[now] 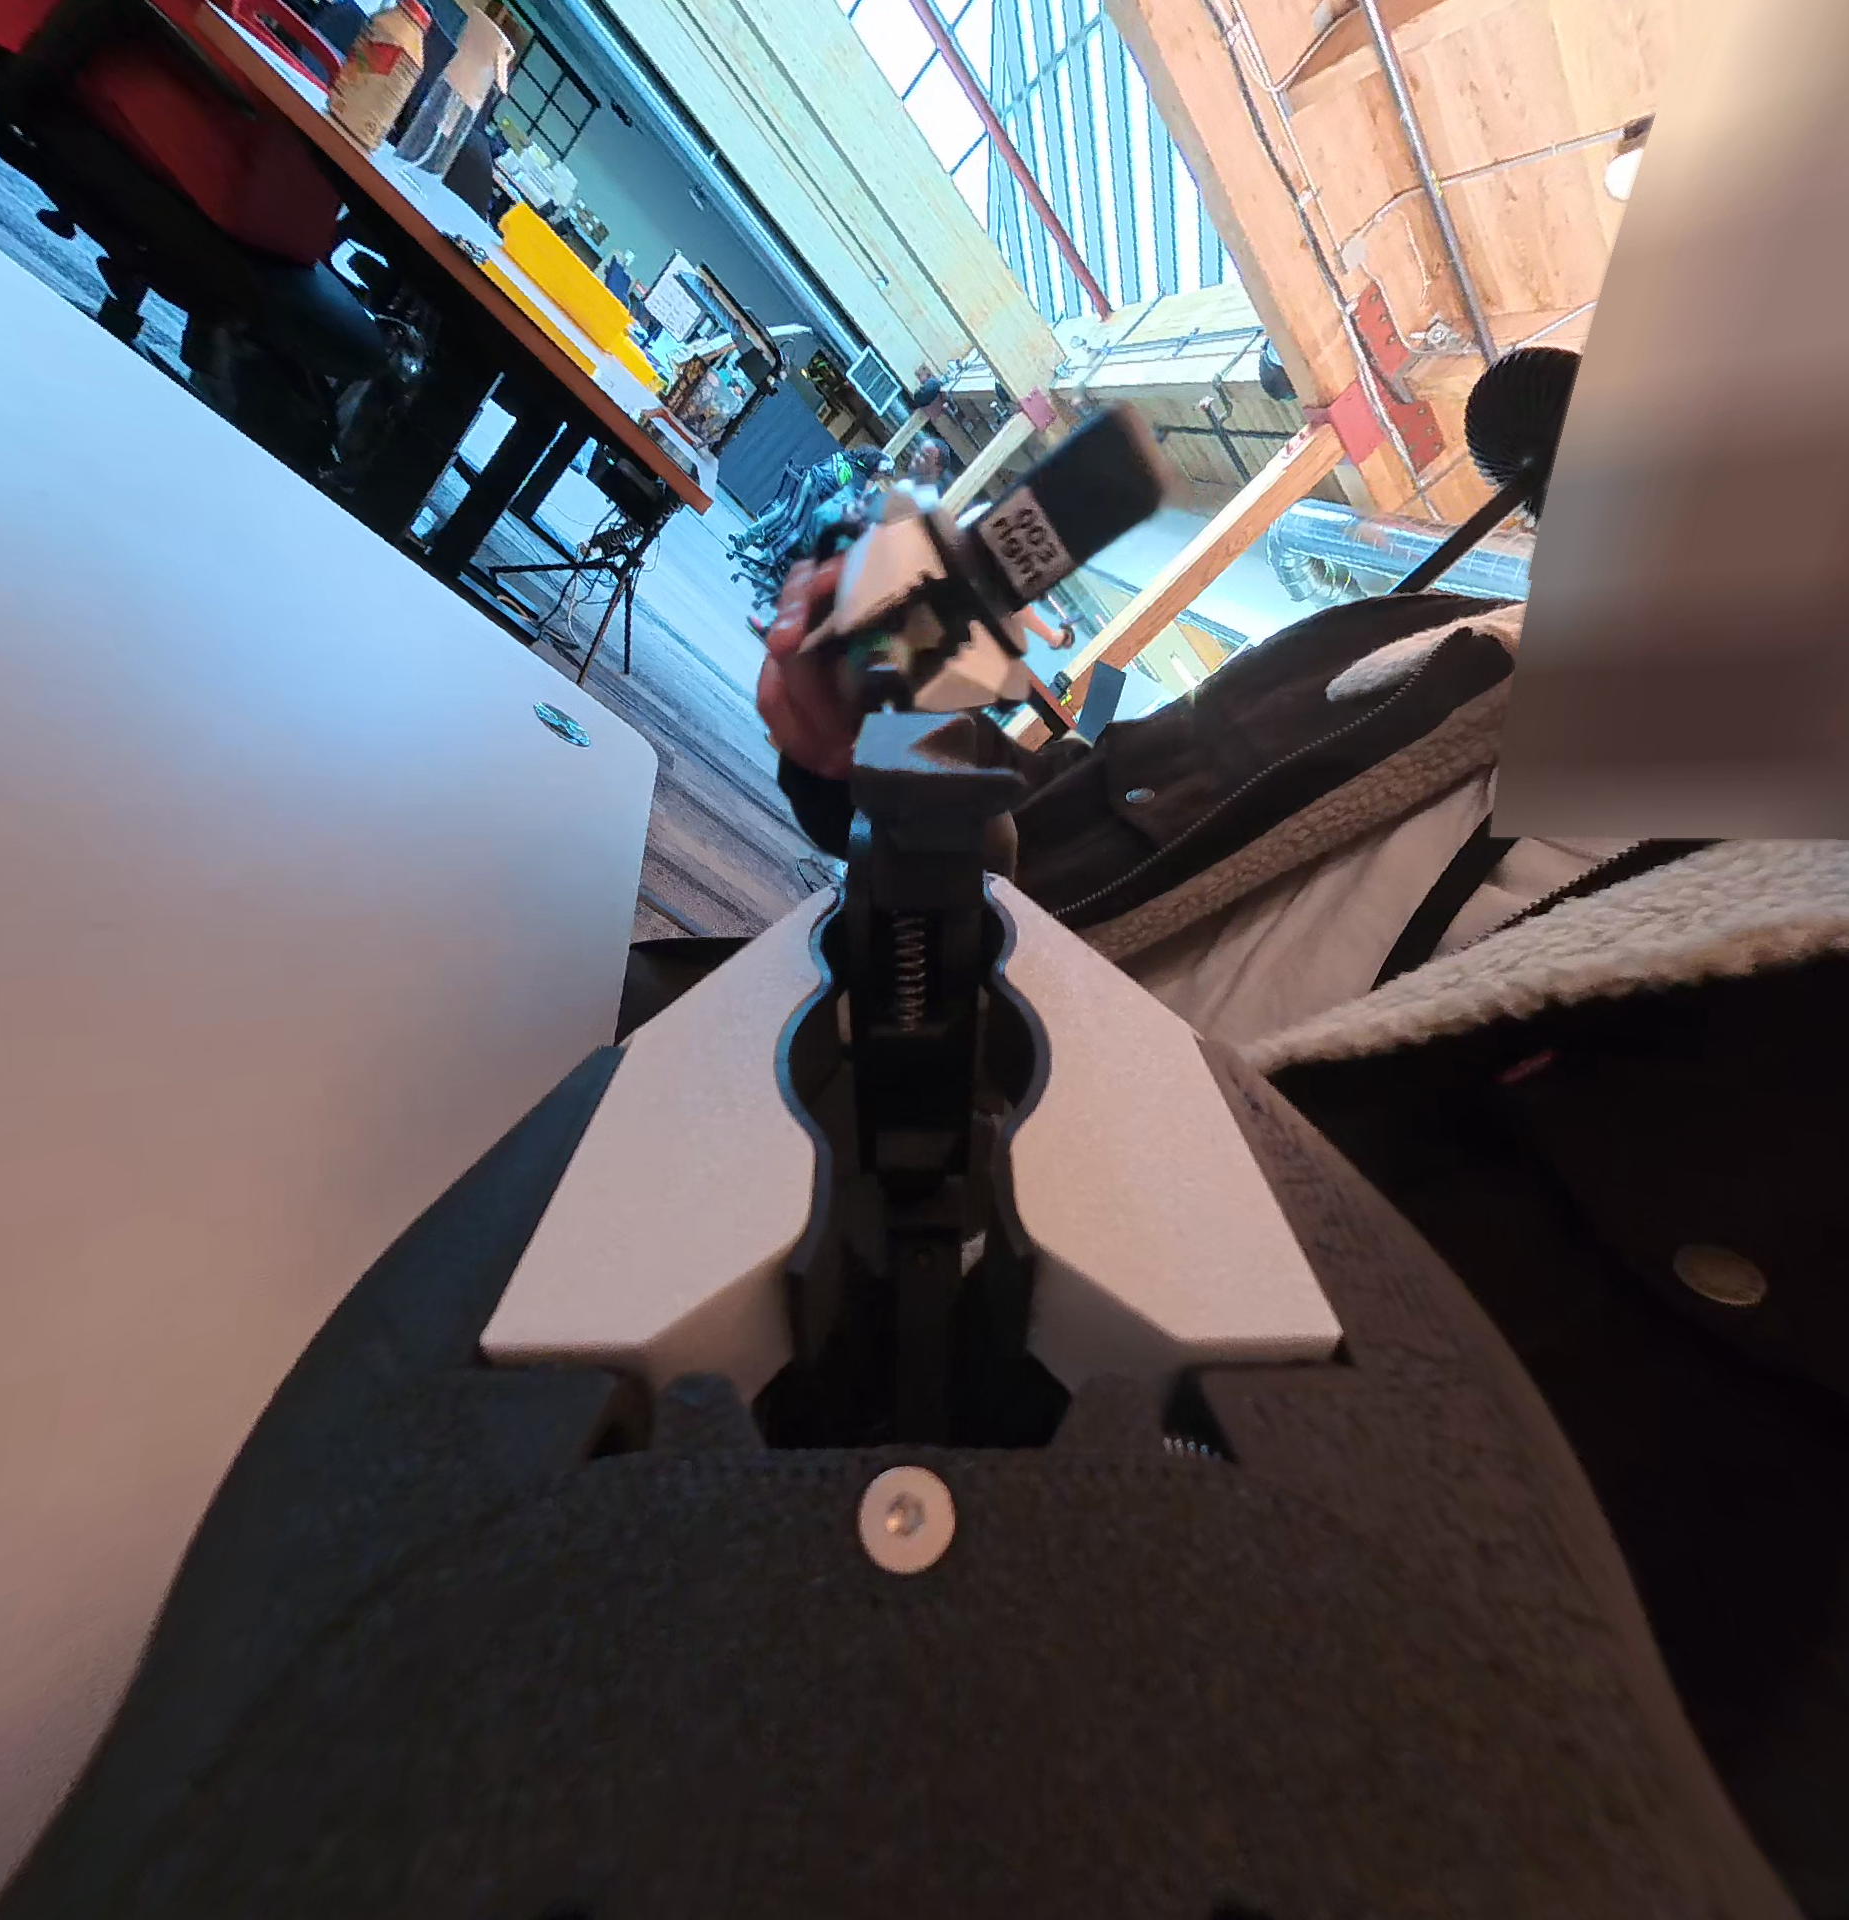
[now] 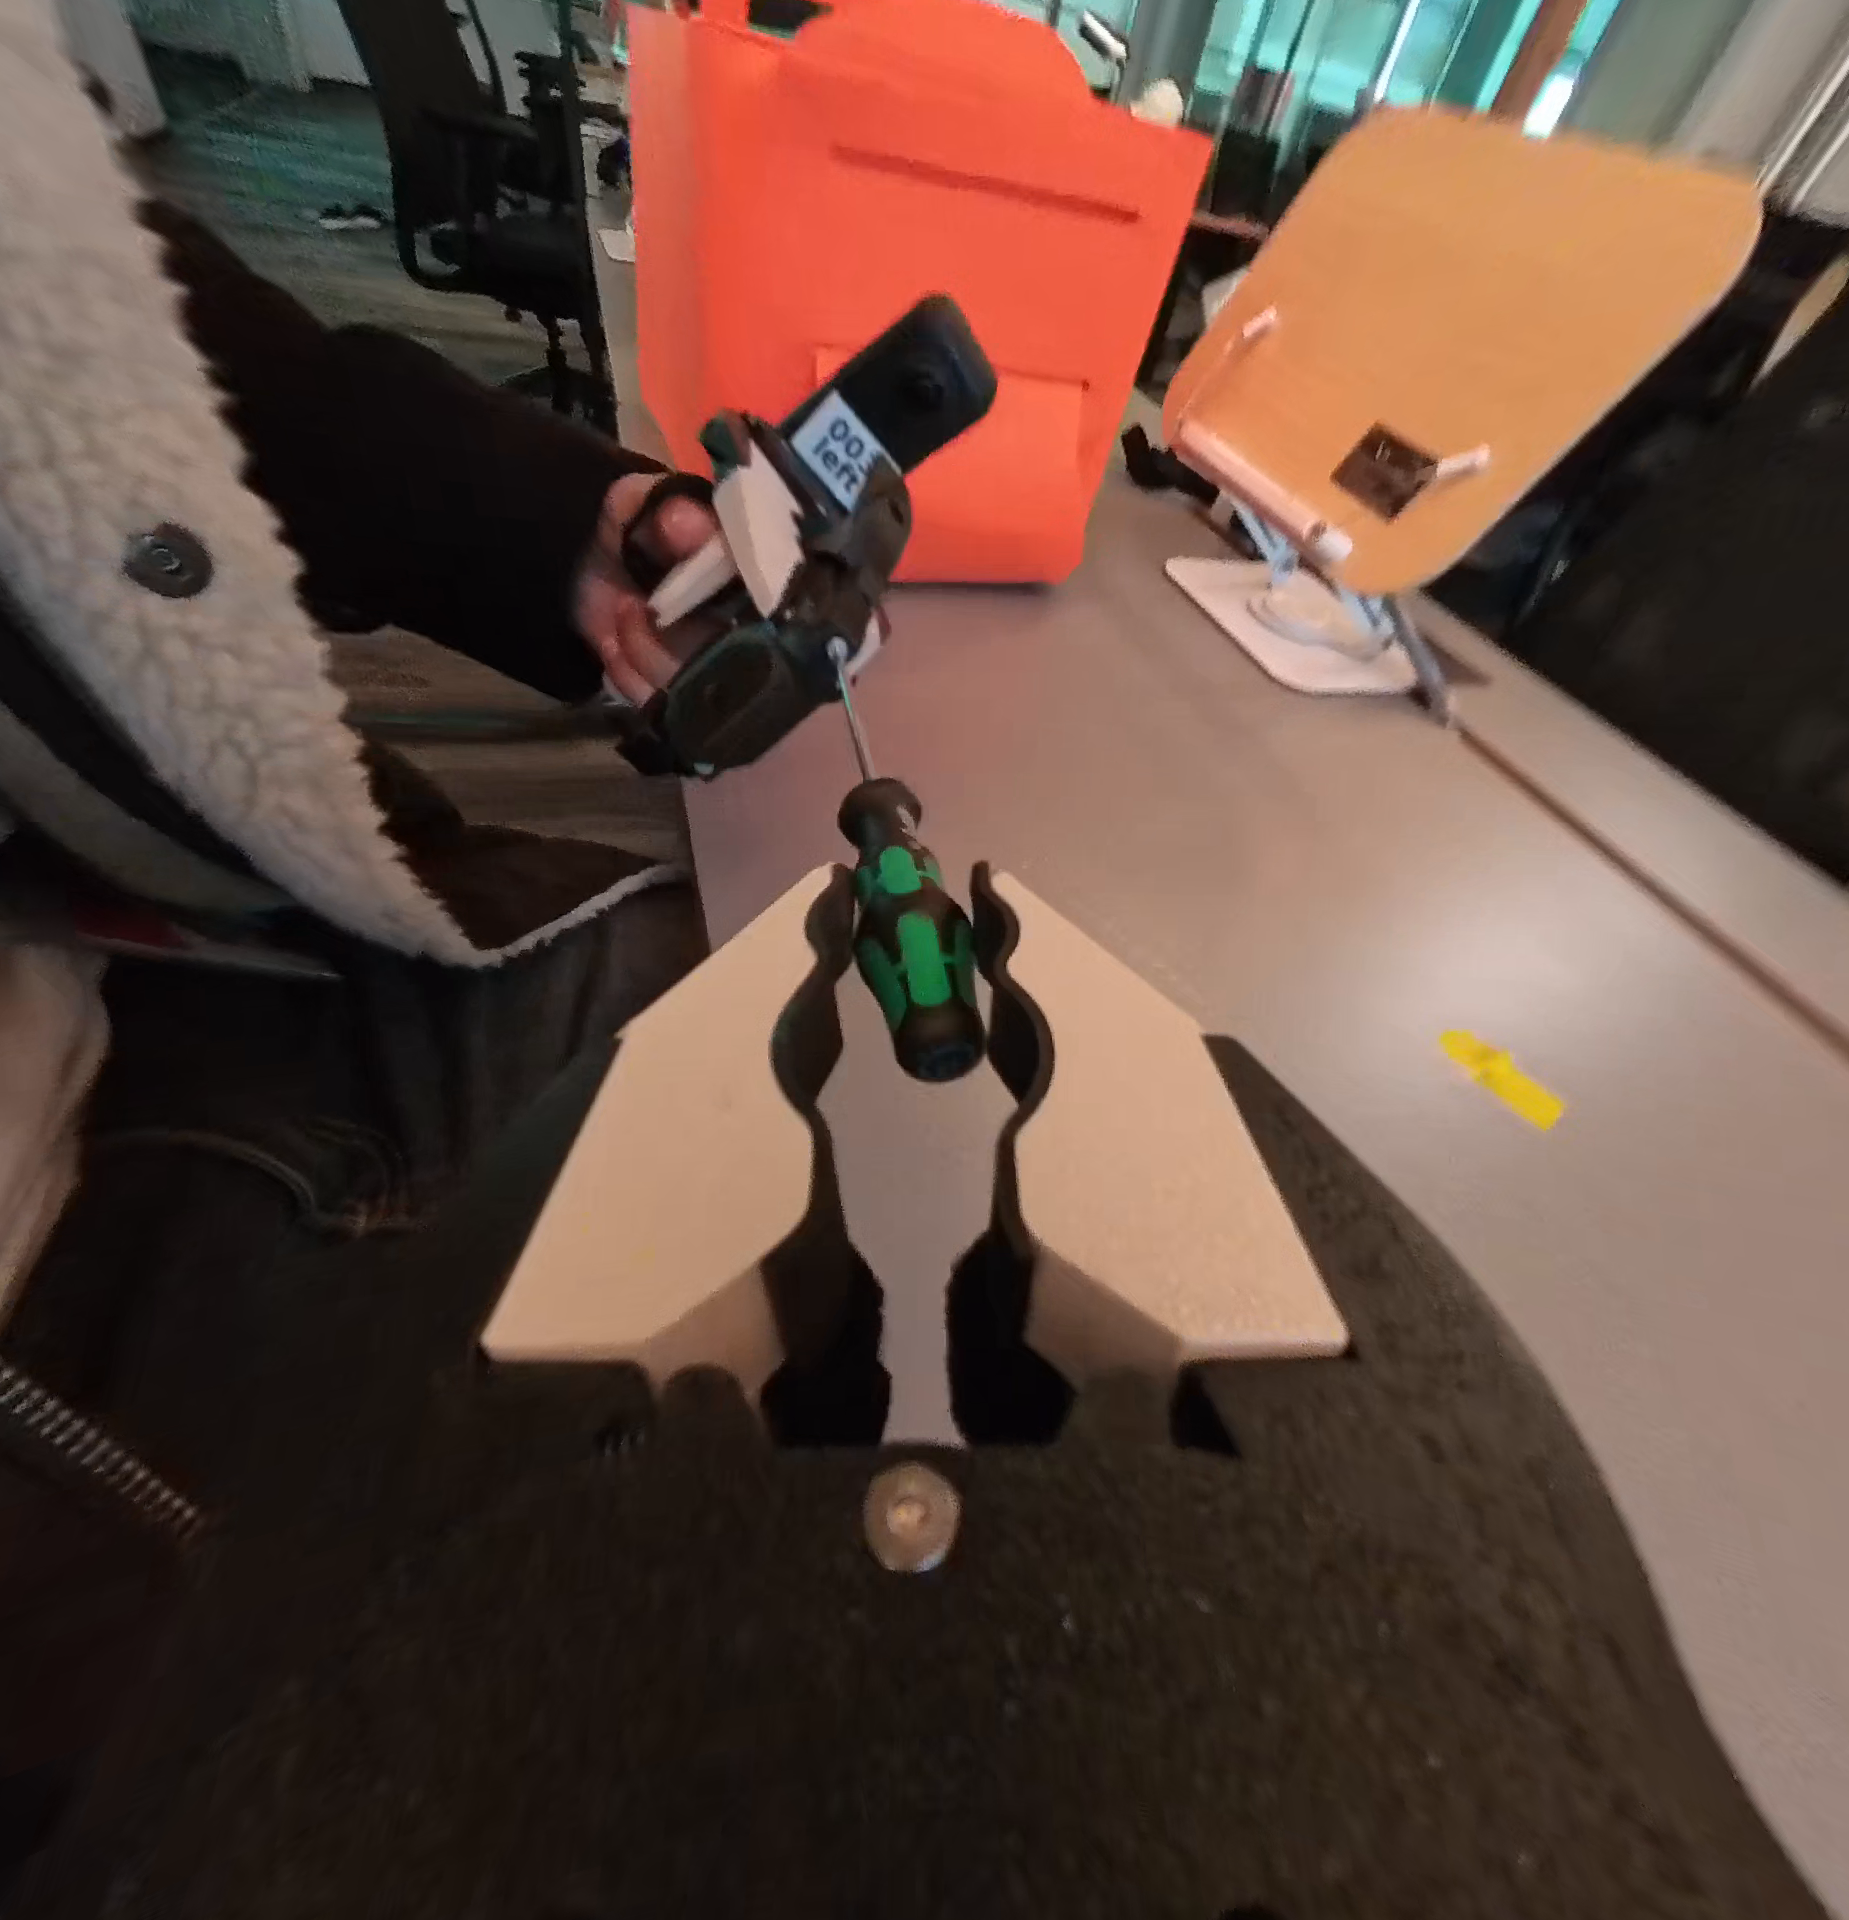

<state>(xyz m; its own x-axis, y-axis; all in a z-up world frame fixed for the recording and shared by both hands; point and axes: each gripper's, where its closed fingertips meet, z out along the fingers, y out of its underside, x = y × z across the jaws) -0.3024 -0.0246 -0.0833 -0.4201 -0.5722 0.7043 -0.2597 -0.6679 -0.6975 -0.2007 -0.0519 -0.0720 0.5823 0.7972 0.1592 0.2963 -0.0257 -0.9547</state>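
Observation:
In the right wrist view my right gripper (image 2: 909, 883) is shut on the handle of a green and black screwdriver (image 2: 915, 966). Its thin shaft (image 2: 855, 727) reaches forward, and the tip meets a black part (image 2: 733, 696) held in the white fingers (image 2: 759, 530) of the left gripper, which a hand holds up. In the left wrist view my left gripper (image 1: 915, 904) is shut on that black part, a mechanism with a coil spring (image 1: 915, 987). The right gripper (image 1: 920, 613) faces it from just beyond, blurred. The screwdriver is mostly hidden there.
A grey table (image 2: 1315, 935) carries an orange bag (image 2: 899, 260), a tan board on a white stand (image 2: 1471, 343) and a small yellow piece (image 2: 1502, 1075). The person's fleece-lined dark jacket (image 2: 172, 520) fills the left. A white tabletop (image 1: 224, 727) lies left of the left gripper. The grippers' ends are close to 12 cm from one another.

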